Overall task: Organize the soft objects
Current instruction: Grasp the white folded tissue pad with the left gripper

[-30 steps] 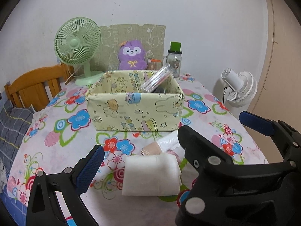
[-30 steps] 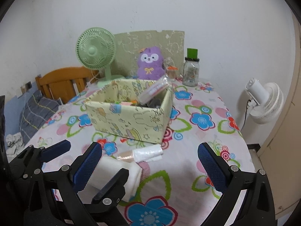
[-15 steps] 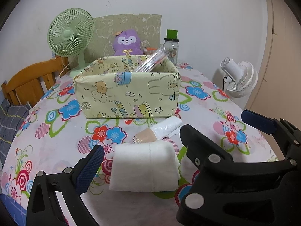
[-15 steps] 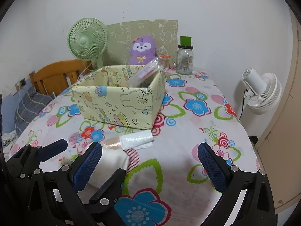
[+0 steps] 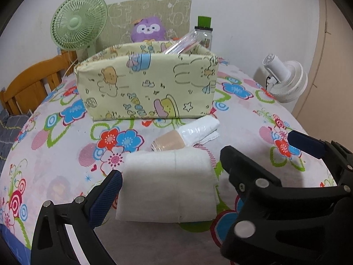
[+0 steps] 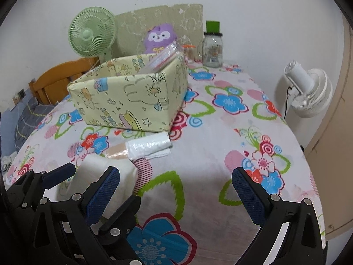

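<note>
One soft, folded white cloth; floral tablecloth

We're in a home here, most likely a bedroom or living corner. A bright flowered cloth covers the tabletop, a green desk fan stands at the back beside a purple plush toy, and a cartoon-print fabric box sits mid-table. There's a glass jar with a green lid, a wooden chair back at the left, a white fan by the plain wall.
</note>
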`<state>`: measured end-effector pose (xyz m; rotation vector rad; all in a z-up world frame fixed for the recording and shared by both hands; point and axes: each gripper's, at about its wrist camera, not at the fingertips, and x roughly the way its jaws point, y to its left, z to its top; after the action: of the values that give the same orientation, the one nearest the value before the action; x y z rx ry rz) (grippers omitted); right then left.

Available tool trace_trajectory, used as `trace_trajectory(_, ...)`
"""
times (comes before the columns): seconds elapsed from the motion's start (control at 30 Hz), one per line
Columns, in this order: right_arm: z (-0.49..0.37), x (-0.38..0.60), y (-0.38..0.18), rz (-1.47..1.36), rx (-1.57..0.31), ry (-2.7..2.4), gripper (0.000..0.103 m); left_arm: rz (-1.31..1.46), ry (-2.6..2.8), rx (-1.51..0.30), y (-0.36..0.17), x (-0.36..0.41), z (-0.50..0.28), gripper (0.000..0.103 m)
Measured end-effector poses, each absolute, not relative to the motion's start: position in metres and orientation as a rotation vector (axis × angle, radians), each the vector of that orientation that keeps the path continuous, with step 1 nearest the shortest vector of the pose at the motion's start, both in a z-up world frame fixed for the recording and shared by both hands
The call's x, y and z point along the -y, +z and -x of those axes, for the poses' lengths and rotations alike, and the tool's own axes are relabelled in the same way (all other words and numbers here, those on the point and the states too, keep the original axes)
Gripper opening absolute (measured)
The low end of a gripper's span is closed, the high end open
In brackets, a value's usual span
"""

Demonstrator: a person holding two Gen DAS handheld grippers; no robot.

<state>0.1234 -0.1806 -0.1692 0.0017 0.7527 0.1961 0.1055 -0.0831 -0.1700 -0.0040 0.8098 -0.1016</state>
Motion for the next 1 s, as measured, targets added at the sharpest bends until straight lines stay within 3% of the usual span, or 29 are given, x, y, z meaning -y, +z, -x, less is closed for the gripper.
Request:
trace_trajectory(0.5,-0.132,0.177,-0.181,0.005,-0.799,0.194,0.103,0.039,-0.067,-0.871,-0.186,0.074,-0.114,0.1)
trace_trajectory(1.0,-0.136,0.157,-0.176,0.026,-0.804,0.224,0.103,0.036,-0.061,-0.822,-0.173,0.061,-0.109,0.066)
